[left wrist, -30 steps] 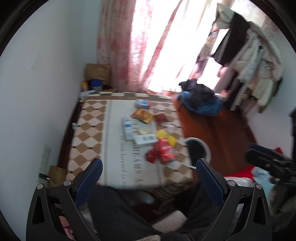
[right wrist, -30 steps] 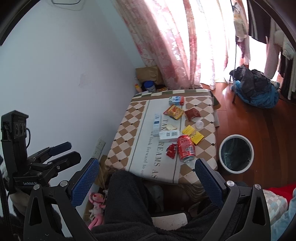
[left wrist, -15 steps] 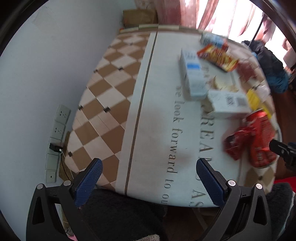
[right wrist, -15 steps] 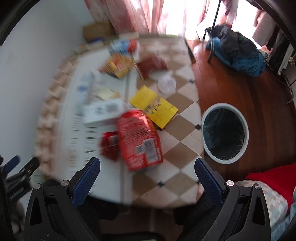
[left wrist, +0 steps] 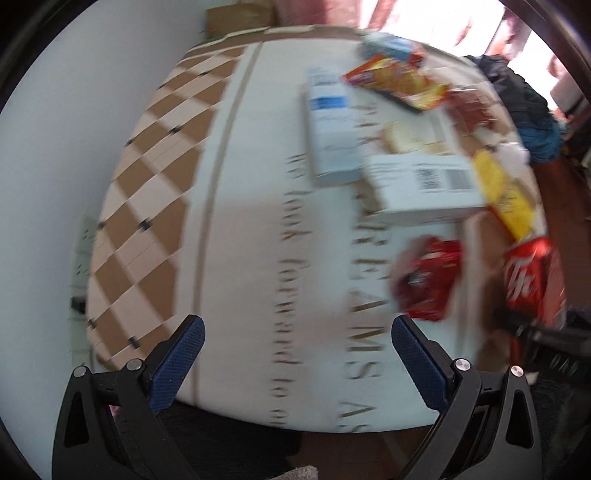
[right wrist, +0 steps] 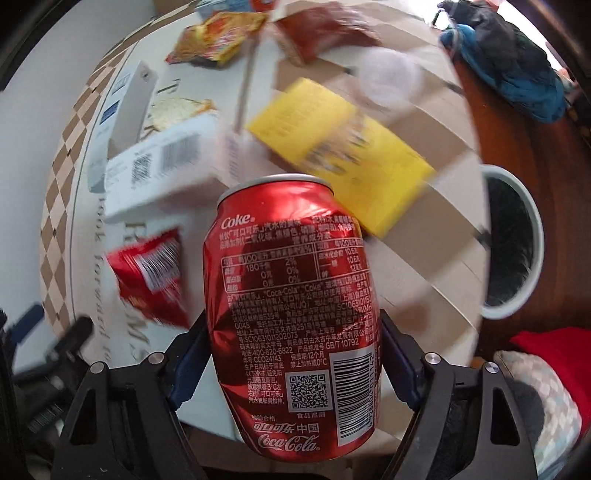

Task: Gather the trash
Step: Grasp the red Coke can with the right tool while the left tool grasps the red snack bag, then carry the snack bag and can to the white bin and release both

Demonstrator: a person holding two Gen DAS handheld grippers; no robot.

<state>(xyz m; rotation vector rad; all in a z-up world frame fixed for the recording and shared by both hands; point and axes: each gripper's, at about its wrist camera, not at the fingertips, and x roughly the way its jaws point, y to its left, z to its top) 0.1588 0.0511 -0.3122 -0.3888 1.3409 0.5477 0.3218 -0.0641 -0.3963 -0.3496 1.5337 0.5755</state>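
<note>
A dented red Coca-Cola can (right wrist: 291,317) lies between the two blue pads of my right gripper (right wrist: 291,365), which has closed onto its sides. The can also shows at the right edge of the left wrist view (left wrist: 532,277). A red wrapper (right wrist: 151,273) lies just left of the can and shows in the left wrist view too (left wrist: 428,280). My left gripper (left wrist: 295,365) is open and empty above the near edge of the table (left wrist: 240,221). The bin (right wrist: 513,251), white with a black liner, stands on the floor right of the table.
More trash lies on the table: a white barcode box (left wrist: 424,188), a blue-and-white box (left wrist: 332,125), a yellow packet (right wrist: 343,151), an orange snack bag (right wrist: 218,37), a dark red bag (right wrist: 321,33), a clear lid (right wrist: 391,77). A dark bundle (right wrist: 509,59) sits on the wooden floor.
Both grippers have moved down and forward to the table. My right gripper, open half a second ago, is now closed around the cola can. The left one stays open.
</note>
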